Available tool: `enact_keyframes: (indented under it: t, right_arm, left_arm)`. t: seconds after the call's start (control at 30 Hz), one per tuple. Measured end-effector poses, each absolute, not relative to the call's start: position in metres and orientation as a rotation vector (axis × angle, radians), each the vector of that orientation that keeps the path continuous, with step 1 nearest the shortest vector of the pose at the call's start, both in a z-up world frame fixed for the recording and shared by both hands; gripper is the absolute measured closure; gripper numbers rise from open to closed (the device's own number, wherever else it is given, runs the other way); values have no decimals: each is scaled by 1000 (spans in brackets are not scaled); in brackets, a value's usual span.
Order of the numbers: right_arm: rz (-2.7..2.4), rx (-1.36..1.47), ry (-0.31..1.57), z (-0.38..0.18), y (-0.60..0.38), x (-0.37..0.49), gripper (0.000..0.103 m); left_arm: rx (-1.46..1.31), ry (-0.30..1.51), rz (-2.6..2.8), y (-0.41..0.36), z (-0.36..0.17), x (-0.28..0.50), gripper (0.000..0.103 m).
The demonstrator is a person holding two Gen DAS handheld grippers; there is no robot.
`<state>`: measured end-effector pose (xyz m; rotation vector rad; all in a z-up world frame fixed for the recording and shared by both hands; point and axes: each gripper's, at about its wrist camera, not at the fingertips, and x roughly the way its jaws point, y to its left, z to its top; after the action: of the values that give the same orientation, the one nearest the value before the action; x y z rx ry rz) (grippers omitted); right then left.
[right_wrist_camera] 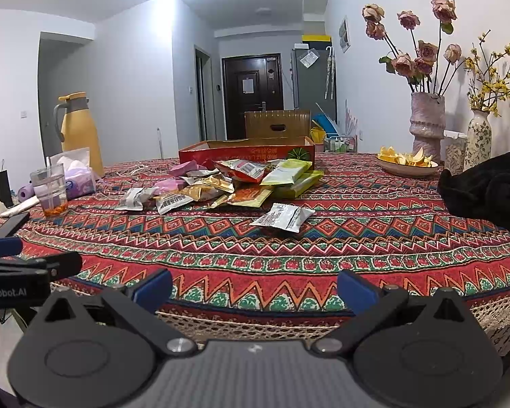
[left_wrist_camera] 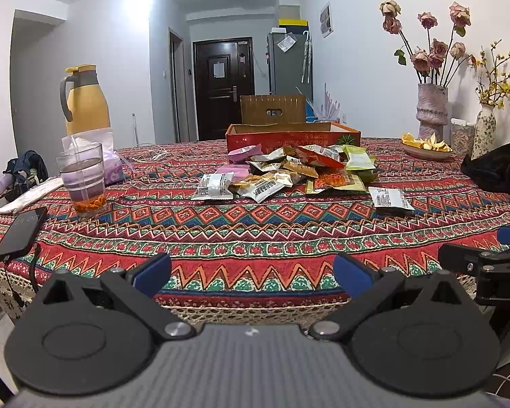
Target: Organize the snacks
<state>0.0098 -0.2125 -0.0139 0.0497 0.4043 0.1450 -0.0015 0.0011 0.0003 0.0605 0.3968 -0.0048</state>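
A heap of snack packets [left_wrist_camera: 289, 170] [right_wrist_camera: 227, 183] in silver, gold, pink, red and green lies mid-table on the patterned tablecloth [left_wrist_camera: 255, 224]. One silver packet [left_wrist_camera: 389, 199] [right_wrist_camera: 284, 217] lies apart, nearer me. Behind the heap stands a shallow red cardboard box [left_wrist_camera: 292, 136] [right_wrist_camera: 248, 151]. My left gripper [left_wrist_camera: 253, 273] hangs open at the table's near edge, nothing between its blue fingers. My right gripper [right_wrist_camera: 255, 290] is open too, also empty, at the near edge. Each gripper shows at the side of the other's view.
On the left stand a glass of tea [left_wrist_camera: 83, 178], a tissue pack [left_wrist_camera: 110, 156], a yellow jug [left_wrist_camera: 85, 100] and a black phone [left_wrist_camera: 20, 233]. On the right are a bowl of peel [left_wrist_camera: 425, 148], two flower vases [left_wrist_camera: 431, 112] and a black cloth [right_wrist_camera: 489, 187].
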Motion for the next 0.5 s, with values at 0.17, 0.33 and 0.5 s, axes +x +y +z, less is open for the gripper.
enact_keyframes:
  t: [0.17,0.33,0.5]
  right_arm:
    - [142,52,404,-14,-213,10,0]
    - [144,47,405,-14,-212,10,0]
    - [143,51,407,-15,-212,10,0]
  left_arm:
    - [61,396,-4,2,0,-3,0]
    - [58,402,2,4,-1,-1,0]
    - [59,403,2,4,-1,0,0]
